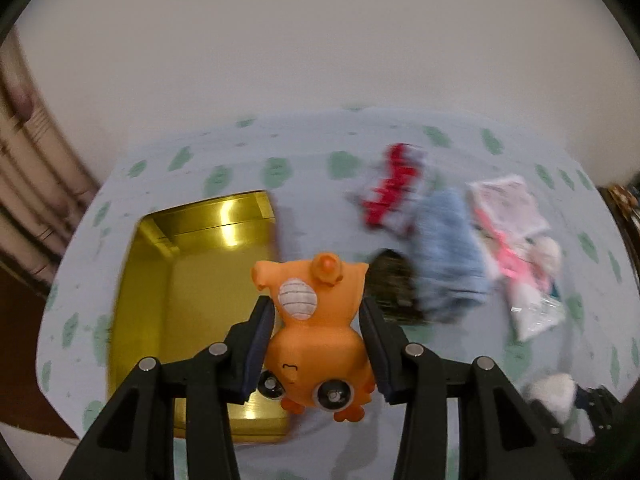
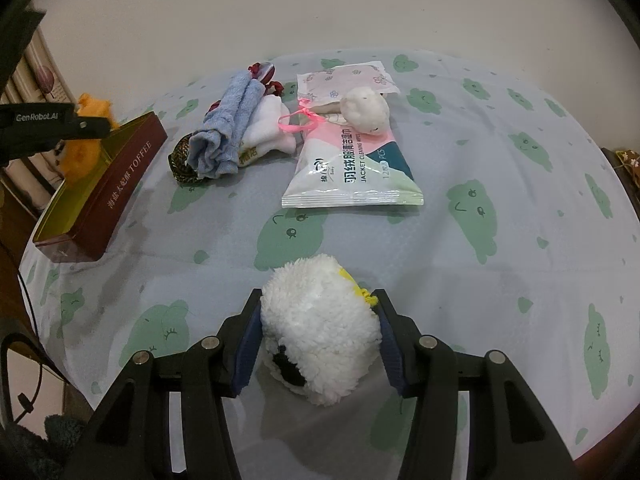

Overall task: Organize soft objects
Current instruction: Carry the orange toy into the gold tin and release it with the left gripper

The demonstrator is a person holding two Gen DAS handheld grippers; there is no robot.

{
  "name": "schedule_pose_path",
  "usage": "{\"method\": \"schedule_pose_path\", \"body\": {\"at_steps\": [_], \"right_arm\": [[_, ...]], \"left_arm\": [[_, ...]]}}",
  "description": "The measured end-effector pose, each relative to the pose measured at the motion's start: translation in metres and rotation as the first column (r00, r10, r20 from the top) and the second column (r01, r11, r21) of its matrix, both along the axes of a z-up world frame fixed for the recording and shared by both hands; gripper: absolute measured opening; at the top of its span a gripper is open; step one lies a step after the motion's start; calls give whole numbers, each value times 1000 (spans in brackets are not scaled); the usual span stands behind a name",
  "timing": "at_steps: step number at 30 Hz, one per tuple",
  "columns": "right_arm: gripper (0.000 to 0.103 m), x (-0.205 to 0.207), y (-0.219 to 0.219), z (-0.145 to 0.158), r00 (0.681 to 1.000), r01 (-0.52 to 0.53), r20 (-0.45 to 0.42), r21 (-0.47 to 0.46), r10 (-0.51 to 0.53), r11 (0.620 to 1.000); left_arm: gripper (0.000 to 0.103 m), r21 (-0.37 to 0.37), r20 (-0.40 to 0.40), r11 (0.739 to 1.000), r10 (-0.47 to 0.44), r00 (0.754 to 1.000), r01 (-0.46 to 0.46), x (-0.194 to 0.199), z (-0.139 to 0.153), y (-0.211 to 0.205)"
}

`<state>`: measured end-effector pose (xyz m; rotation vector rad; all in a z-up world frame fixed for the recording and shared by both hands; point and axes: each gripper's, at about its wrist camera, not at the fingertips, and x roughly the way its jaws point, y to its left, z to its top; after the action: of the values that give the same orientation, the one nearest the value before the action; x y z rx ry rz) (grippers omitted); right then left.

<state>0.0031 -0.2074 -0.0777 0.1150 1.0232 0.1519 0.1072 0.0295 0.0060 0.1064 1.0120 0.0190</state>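
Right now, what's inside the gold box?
The gold box shows only a shiny bare bottom. The orange toy in the left tool hangs over its edge and hides one corner, so I can't tell what's there.

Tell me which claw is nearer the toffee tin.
Left. The left claw, gripping the orange toy, hangs beside the toffee tin; the right claw holds the white plush farther away.

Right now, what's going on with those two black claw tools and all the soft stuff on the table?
A person is sorting soft things with two handheld tools. The left gripper clamps an orange squishy toy animal above an open gold-lined toffee tin. The right gripper clamps a fluffy white plush ball. A rolled blue towel and a wipes packet lie on the green-patterned tablecloth.
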Motion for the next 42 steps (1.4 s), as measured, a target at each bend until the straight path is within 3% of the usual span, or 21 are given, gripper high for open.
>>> {"method": "schedule_pose_path", "body": {"at_steps": [9,14,24,37,42], "right_arm": [[49,1,2,-1,1000,-2,-6,-14,2,1000],[49,1,3,-2,1000,-2,-6,-22,2,1000],[49,1,5,-2,1000,-4,-8,-35,4,999],[49,1,6,-3,1000,-4,-7,-36,4,999],[49,1,6,-3,1000,-5,-8,-38,4,999]], "left_arm": [[45,53,-34,984,171,985,-169,24,-15,93],[45,79,-68,976,206,976,-201,27,-34,117],[45,129,-100,970,222,970,-208,29,-58,133],[48,221,-54,958,199,978,-183,29,-54,122],[48,215,-54,962,182,982,-166,26,-51,116]]}}
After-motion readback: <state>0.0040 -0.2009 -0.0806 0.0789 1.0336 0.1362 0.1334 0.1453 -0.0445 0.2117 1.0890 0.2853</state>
